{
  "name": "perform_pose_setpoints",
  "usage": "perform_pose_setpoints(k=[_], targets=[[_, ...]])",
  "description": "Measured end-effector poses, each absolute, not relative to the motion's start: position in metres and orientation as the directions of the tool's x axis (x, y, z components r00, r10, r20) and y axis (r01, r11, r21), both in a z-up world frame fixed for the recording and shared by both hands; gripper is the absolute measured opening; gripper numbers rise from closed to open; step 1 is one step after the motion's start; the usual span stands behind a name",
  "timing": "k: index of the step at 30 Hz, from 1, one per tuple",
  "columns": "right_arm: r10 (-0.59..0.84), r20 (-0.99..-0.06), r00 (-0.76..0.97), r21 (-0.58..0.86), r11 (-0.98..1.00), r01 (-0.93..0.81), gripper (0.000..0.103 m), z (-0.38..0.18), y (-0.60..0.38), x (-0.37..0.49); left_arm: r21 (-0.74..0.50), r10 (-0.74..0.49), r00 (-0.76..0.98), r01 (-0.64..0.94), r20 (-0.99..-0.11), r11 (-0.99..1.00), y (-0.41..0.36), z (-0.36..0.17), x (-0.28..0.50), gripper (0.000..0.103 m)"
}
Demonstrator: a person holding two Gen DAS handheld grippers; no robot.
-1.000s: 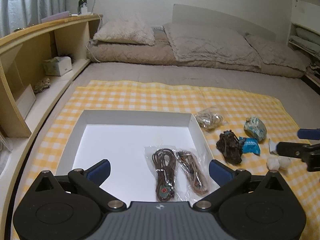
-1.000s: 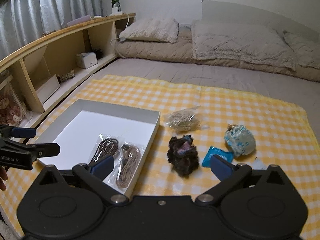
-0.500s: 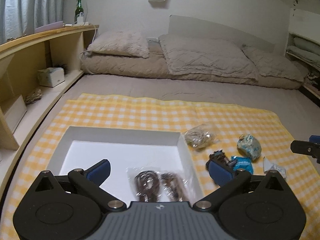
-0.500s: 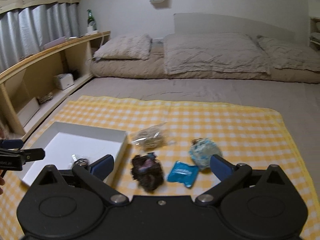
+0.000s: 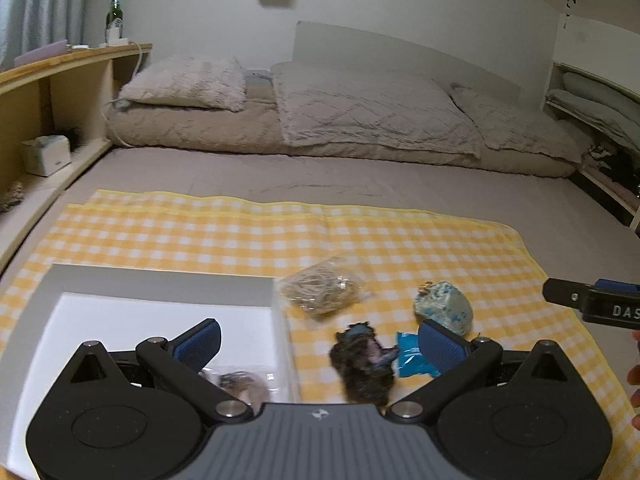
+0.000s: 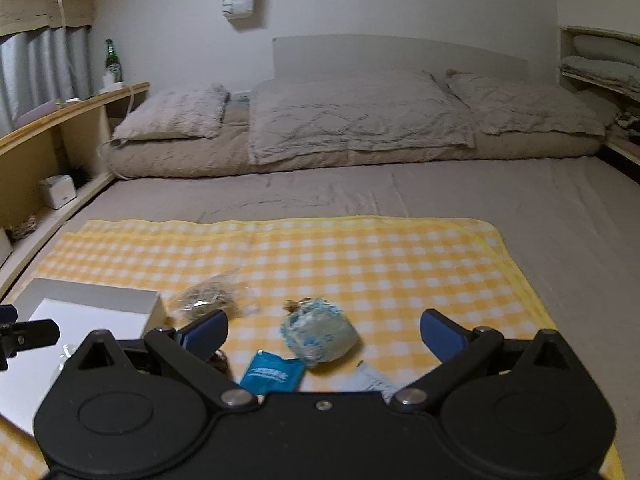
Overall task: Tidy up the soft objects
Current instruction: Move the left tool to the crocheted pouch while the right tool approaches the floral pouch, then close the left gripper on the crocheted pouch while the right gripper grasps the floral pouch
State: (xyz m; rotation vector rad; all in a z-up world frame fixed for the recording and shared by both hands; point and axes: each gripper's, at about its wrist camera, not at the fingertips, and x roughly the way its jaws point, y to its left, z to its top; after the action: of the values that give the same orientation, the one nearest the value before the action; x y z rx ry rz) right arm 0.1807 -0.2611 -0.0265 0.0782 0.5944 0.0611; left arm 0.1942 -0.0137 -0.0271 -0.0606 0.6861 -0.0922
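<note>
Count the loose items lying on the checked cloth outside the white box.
4 clearly visible: a clear bag of pale cord beside the white box, a dark fuzzy bundle, a blue packet and a light blue-white ball. A pale wrapper may be a fifth.
</note>
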Motion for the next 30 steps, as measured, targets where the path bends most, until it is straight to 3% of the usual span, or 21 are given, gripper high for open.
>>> perform_pose_setpoints(k=[16,22,30], targets=[[0.052,-0.6,0.798,0.088,0.996,0.001,0.103,-0.059,-0.284,0.243,-0.141,-0.168,0.638,0.094,-0.752,0.986,-0.069,-0.082,0.249,0.102],[0.099,-0.635,0.766,0.056,0.995,-0.082,0.103,-0.077,-0.28,0.268,-0.131,-0.156,0.586,0.086,-0.795,0.988,-0.071,-0.106,0.265,0.092],[0.162,-0.666,0.728,0.026,0.981,-0.194,0.095,-0.102,-0.278,0.298,-0.082,-0.138,0.556,0.124,-0.82,0.989,-0.067,-0.13,0.285,0.083]])
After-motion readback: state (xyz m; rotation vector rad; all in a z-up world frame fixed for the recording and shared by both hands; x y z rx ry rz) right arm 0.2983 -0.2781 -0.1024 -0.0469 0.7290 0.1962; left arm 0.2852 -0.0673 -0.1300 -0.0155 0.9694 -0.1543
